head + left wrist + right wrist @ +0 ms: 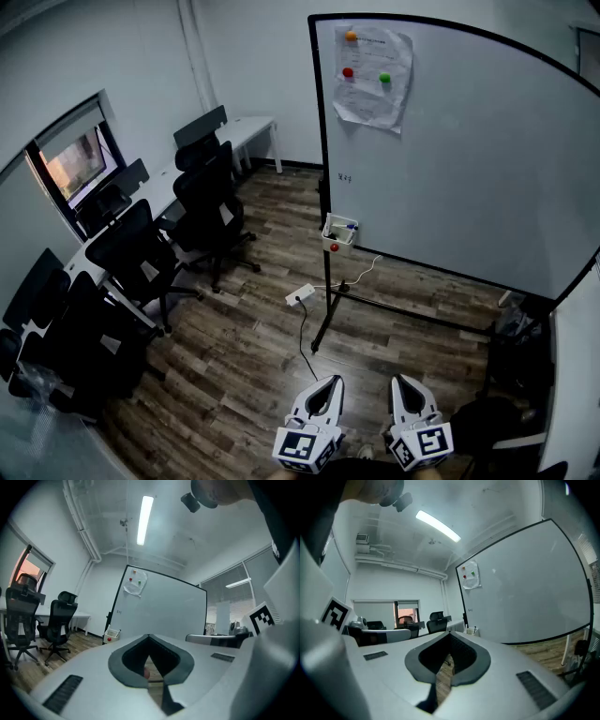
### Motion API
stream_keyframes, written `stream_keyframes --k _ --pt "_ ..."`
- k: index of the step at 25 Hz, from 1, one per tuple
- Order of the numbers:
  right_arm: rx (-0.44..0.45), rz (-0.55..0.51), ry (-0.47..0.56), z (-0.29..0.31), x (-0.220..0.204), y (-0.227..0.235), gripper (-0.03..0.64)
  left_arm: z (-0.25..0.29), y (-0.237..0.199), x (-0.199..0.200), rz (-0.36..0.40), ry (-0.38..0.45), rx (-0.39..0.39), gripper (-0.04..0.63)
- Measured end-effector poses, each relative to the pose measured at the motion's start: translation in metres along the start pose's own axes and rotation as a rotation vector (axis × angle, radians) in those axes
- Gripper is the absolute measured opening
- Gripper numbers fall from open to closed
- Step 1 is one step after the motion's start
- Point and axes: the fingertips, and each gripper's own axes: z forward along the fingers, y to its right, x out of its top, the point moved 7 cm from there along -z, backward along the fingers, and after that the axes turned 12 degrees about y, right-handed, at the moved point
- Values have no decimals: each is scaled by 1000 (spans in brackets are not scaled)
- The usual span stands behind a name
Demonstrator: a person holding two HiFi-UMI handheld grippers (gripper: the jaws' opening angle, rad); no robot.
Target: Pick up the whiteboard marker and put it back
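Note:
A small white holder box (338,232) hangs on the left post of the whiteboard (469,159), with a blue-capped marker (350,226) sticking out of it. The box also shows far off in the left gripper view (112,633) and the right gripper view (472,631). My left gripper (330,382) and right gripper (401,381) sit side by side at the bottom of the head view, well short of the board. Both point level toward it. The left gripper (149,636) has its jaws meeting at the tips with nothing between them, and so does the right gripper (450,633).
Black office chairs (208,202) stand along white desks (246,127) on the left. A white power strip (300,296) and its cable lie on the wood floor by the board's stand foot (323,333). A paper sheet with coloured magnets (372,75) hangs on the board.

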Motion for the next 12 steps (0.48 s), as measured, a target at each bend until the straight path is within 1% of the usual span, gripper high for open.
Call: stream_keyframes --k 3,6,9,12 --pt "-3 -8 6 -1 0 -1 12 -1 -1 -3 27 -12 -7 6" --pt "-5 -14 10 1 1 -2 12 0 -2 -3 19 -12 1 6" --pt "-2 -18 11 1 2 -3 12 -3 -5 -11 27 -7 -10 6" --pt "-1 -22 7 1 1 -5 12 -3 -7 -10 15 -6 -5 6"
